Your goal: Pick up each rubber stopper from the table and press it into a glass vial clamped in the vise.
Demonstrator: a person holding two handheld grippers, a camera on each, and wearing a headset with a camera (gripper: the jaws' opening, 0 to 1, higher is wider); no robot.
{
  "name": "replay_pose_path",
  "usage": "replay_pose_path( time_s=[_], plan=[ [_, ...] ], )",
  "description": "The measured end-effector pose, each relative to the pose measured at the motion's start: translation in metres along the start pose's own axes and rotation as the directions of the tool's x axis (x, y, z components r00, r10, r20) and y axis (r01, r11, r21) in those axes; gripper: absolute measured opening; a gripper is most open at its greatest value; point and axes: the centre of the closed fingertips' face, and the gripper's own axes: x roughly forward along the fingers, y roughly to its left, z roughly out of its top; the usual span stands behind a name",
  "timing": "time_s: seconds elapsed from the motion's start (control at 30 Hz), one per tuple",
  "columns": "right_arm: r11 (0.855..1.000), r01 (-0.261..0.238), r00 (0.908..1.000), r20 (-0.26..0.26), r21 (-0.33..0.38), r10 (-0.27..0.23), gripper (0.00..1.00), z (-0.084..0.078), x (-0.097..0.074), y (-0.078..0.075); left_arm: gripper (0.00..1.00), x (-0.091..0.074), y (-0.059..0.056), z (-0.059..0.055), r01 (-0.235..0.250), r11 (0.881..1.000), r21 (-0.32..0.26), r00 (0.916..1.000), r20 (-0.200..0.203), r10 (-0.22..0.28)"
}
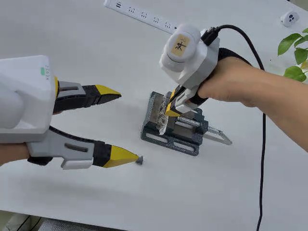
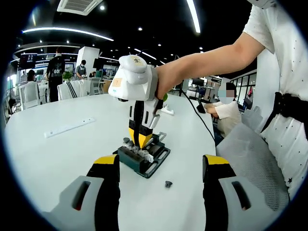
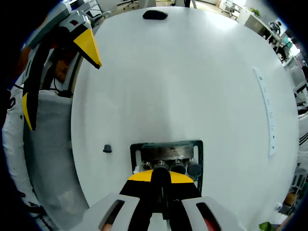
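Clamping: the vise (image 1: 185, 140) stands on the white table (image 1: 72, 43) and grips a row of glass vials (image 1: 161, 123) upright between its jaws; the right gripper view shows four round tops side by side.
Vial contents: too small to tell; I cannot tell whether any top is already plugged.
Right gripper (image 1: 172, 108): points down with its yellow tips pressed together, resting on the row at a vial near the middle. Its own view shows a dark strip between the tips; I cannot tell if that is a stopper.
Left gripper (image 1: 129, 126): spread wide and gripping nothing, low over the table to the left of the vise.
Loose stopper (image 1: 139, 160): small and dark, it lies on the table apart from the vise, off its near left corner and just beside the left gripper's lower tip.
Vise handle (image 1: 219, 136): sticks out on the side away from the left gripper.
Around: a white power strip (image 1: 139, 13) lies at the far side. A black cable (image 1: 263, 144) runs from the right gripper down across the table. Green leaves (image 1: 294, 53) show at the right edge.
Background: in the left gripper view, people sit at other tables.
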Motion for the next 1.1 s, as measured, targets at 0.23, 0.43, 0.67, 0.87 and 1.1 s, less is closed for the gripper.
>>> replay_pose_path(
  time_s=[0.23, 0.43, 0.67, 0.87, 1.1],
  plan=[
    [1.000, -0.004, 0.9997, -0.023, -0.010, 0.004, 0.04, -0.0030, 0.0003, 0.0023, 0.69, 0.0065, -0.0048, 0.0052, 0.013, 1.000, 0.003, 0.9999, 0.006, -0.013],
    [1.000, 0.008, 0.9996, 0.026, -0.017, -0.008, 0.06, -0.0024, -0.0011, 0.0023, 0.68, 0.0060, -0.0089, 0.0077, 0.024, 1.000, 0.011, 0.9997, 0.004, -0.024],
    [1.000, 0.005, 0.9982, 0.060, -0.007, -0.005, 0.07, 0.0003, 0.0003, 0.0019, 0.67, 0.0034, -0.0082, 0.0050, 0.017, 1.000, 0.006, 0.9999, 0.000, -0.017],
    [1.000, 0.008, 0.9971, 0.076, -0.001, -0.008, 0.07, 0.0002, 0.0004, 0.0015, 0.67, 0.0042, -0.0081, 0.0057, 0.017, 1.000, 0.005, 0.9999, 0.002, -0.017],
    [1.000, 0.006, 0.9959, 0.091, 0.011, -0.007, 0.08, -0.0003, -0.0001, 0.0019, 0.66, 0.0069, -0.0091, 0.0068, 0.024, 1.000, 0.006, 0.9997, 0.006, -0.024]
  ],
)
